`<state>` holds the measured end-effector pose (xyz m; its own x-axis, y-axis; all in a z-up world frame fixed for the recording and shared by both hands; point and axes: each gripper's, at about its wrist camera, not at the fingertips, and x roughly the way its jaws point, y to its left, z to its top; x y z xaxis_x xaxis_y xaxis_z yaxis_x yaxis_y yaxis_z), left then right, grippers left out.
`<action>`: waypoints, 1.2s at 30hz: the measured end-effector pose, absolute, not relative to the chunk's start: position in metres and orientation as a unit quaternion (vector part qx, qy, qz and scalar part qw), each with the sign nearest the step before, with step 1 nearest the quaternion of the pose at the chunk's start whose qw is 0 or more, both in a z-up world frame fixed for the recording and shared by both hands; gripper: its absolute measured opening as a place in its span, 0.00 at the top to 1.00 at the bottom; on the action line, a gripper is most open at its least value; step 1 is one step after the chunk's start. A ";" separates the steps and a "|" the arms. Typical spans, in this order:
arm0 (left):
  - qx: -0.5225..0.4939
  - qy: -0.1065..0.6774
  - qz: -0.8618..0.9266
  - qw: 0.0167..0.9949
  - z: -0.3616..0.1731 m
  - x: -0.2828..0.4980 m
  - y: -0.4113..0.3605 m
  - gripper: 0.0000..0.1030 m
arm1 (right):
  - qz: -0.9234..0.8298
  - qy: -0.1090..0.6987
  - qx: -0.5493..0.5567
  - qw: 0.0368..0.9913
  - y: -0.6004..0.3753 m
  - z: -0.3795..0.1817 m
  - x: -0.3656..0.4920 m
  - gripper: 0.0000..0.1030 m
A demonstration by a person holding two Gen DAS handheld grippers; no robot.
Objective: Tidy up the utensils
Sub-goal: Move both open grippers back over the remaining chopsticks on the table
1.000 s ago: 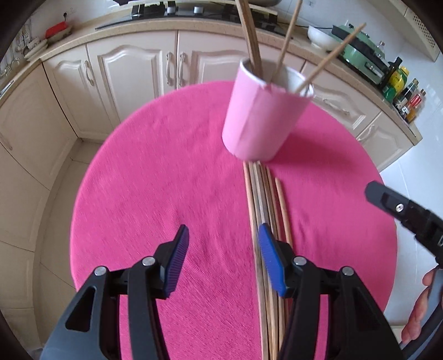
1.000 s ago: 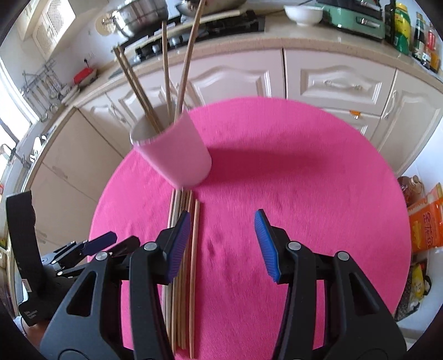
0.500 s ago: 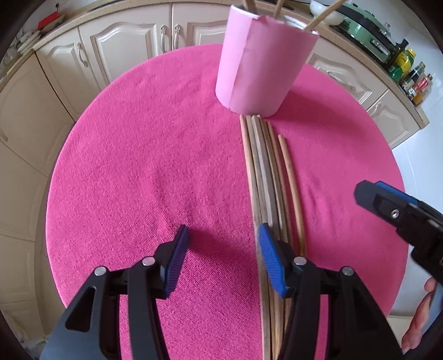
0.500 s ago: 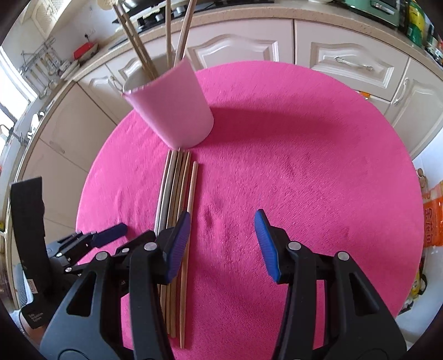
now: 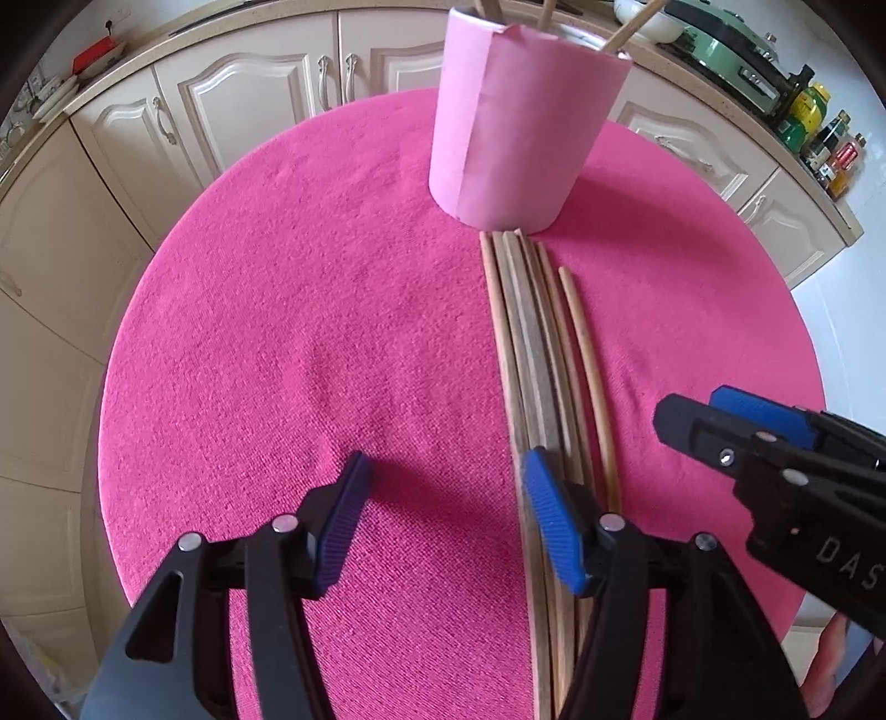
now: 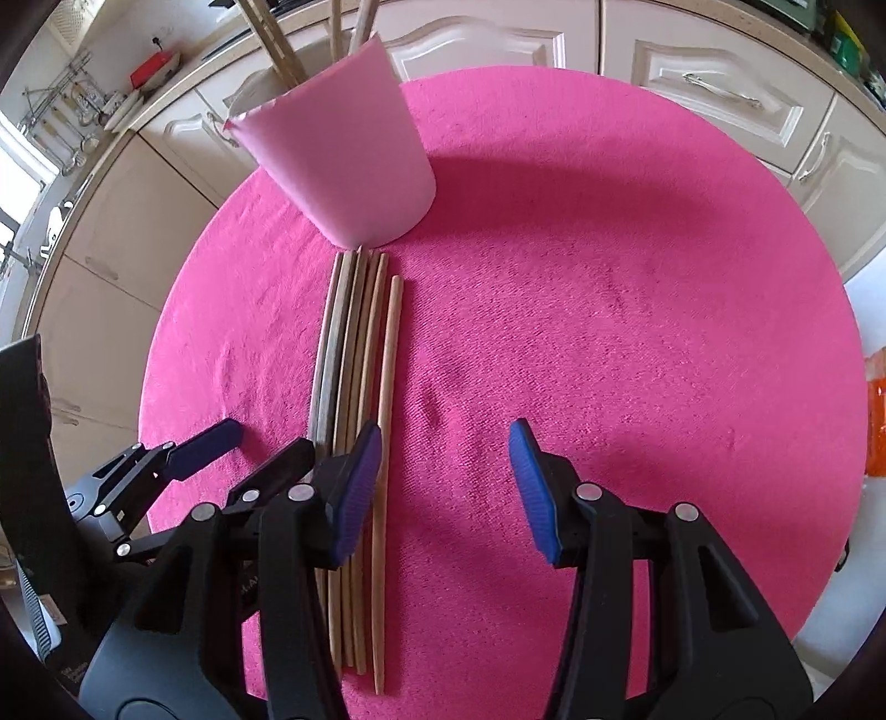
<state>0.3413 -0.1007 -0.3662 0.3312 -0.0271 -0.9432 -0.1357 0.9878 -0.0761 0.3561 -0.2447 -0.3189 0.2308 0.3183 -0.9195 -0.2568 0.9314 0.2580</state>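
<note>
A pink cup (image 5: pixel 515 122) (image 6: pixel 343 166) stands at the far side of the round pink table and holds several wooden chopsticks. More wooden chopsticks (image 5: pixel 531 354) (image 6: pixel 354 354) lie in a row on the cloth in front of the cup, one chopstick (image 5: pixel 587 360) (image 6: pixel 387 387) slightly apart on the right. My left gripper (image 5: pixel 443 515) is open and empty, low over the cloth, its right finger over the row. My right gripper (image 6: pixel 443 482) is open and empty, its left finger beside the lone chopstick. Each gripper shows in the other's view (image 5: pixel 775 443) (image 6: pixel 166 459).
The table (image 5: pixel 277 332) (image 6: pixel 637 304) is covered by a pink cloth. Cream kitchen cabinets (image 5: pixel 249 99) (image 6: pixel 720 94) ring the far side. A green appliance (image 5: pixel 725 44) and bottles (image 5: pixel 825 144) stand on the counter at the right.
Both grippers have come down and closer to the lying chopsticks. The cup now sits higher in both views. Both stay open and empty.
</note>
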 end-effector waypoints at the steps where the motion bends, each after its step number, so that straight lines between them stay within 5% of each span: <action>1: -0.070 0.577 0.033 0.813 -0.366 0.341 -0.101 0.43 | 0.184 0.593 0.023 0.784 -0.243 -0.319 0.356 0.54; 36: -0.104 0.572 0.020 0.813 -0.365 0.338 -0.093 0.43 | 0.161 0.609 0.052 0.775 -0.253 -0.328 0.354 0.53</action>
<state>0.3380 -0.0926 -0.3651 0.3449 -0.0870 -0.9346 -0.1508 0.9776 -0.1466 0.3541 -0.2531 -0.3275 0.2067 0.3128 -0.9271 -0.1868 0.9427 0.2764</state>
